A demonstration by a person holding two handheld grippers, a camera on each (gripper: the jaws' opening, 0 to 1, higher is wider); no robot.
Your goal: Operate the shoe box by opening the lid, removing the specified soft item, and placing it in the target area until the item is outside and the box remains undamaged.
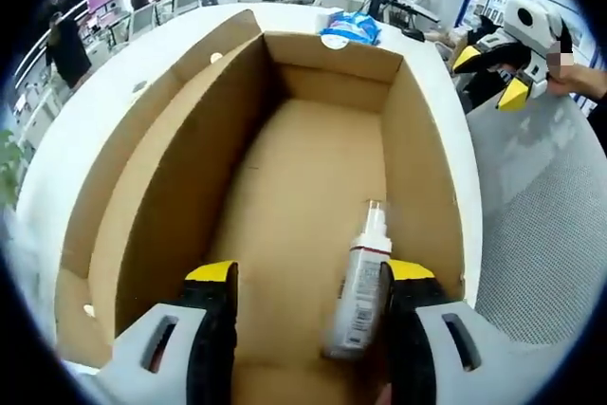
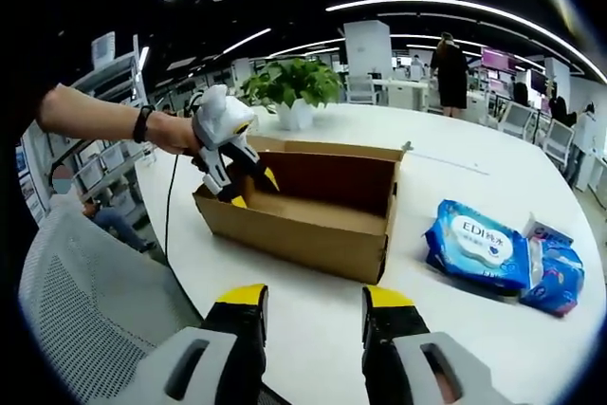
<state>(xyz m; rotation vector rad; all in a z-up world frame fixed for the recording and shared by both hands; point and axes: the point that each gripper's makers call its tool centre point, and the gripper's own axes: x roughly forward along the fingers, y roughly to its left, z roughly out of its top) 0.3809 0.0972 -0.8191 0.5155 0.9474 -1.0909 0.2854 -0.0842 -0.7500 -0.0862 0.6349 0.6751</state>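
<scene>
1. Shoe box (image 2: 303, 211) stands open on the white table (image 2: 455, 329), its lid flap (image 1: 142, 130) folded back away to the left of my left gripper (image 1: 308, 305), so I judge the opening step done.
2. My left gripper is dipped inside the box with its jaws spread apart; a small spray bottle (image 1: 360, 286) lies on the box floor, touching the inner face of its right jaw.
3. I see no soft item in the box. Blue wipe packs (image 2: 503, 253) already lie on the table, ahead and to the right of my right gripper (image 2: 313, 315), beside the box.
4. My right gripper hangs over the table just short of the box's near wall, jaws apart, holding nothing.
5. I judge removal is in hand. Whether the bottle is the wanted item I cannot tell; if so, I would next centre the left jaws on it and close gently, keeping clear of the cardboard walls.
</scene>
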